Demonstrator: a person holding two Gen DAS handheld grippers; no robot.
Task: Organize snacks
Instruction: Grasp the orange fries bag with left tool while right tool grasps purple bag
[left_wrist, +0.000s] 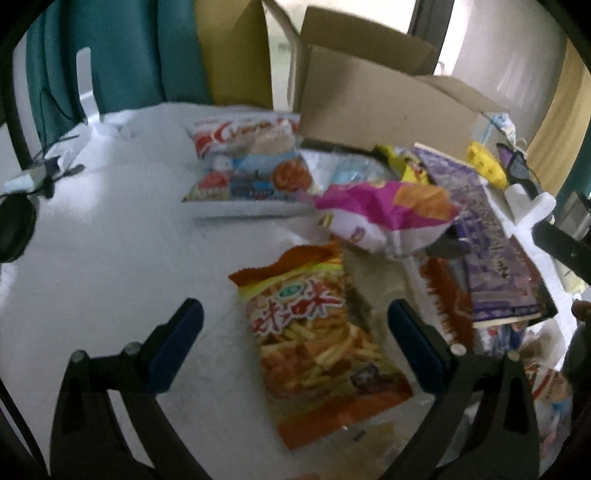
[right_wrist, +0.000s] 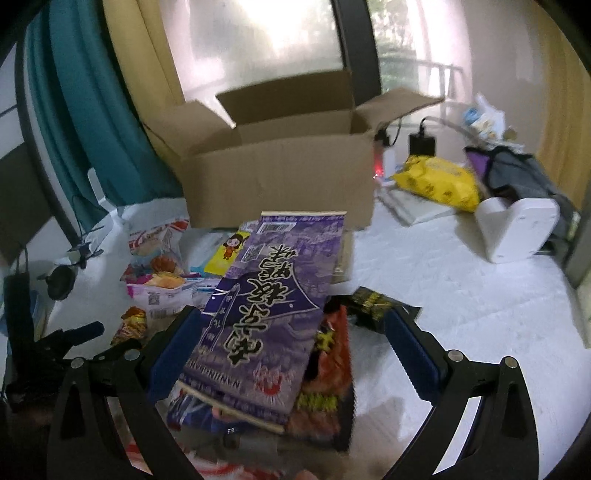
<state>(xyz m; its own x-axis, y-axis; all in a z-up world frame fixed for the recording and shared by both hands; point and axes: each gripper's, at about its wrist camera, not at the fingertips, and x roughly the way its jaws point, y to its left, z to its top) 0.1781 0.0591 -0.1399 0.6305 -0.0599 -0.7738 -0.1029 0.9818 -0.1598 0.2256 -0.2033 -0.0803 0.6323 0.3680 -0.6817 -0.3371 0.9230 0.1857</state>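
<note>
I am looking along my left tool (left_wrist: 295, 325), whose jaws are standing wide apart with nothing pressed between the blue pads; an orange snack bag (left_wrist: 317, 354) printed with fry sticks is lying flat on the white desk (left_wrist: 110, 277) between and just beyond them, its crinkled top edge pointing away from me. Past it, a pink-and-orange bag (left_wrist: 384, 218) is sitting slightly crumpled, and farther back a red-and-white bag (left_wrist: 251, 162) is lying near the open cardboard box (left_wrist: 369, 107). To the left of these the desk is showing bare white surface up to its far edge. My right tool (right_wrist: 295, 343) is also gaping open, gripping nothing; a long purple packet (right_wrist: 266, 310) with large characters is running lengthwise between its fingers atop a pile, covering a red-orange bag (right_wrist: 332, 369), though whether the left pad is touching it I cannot tell. A small black packet (right_wrist: 376, 302) is lying just beside the right finger. Rightward the desk is opening out, with a yellow bag (right_wrist: 439, 181) and a white holder (right_wrist: 517, 225) near the far side.
</note>
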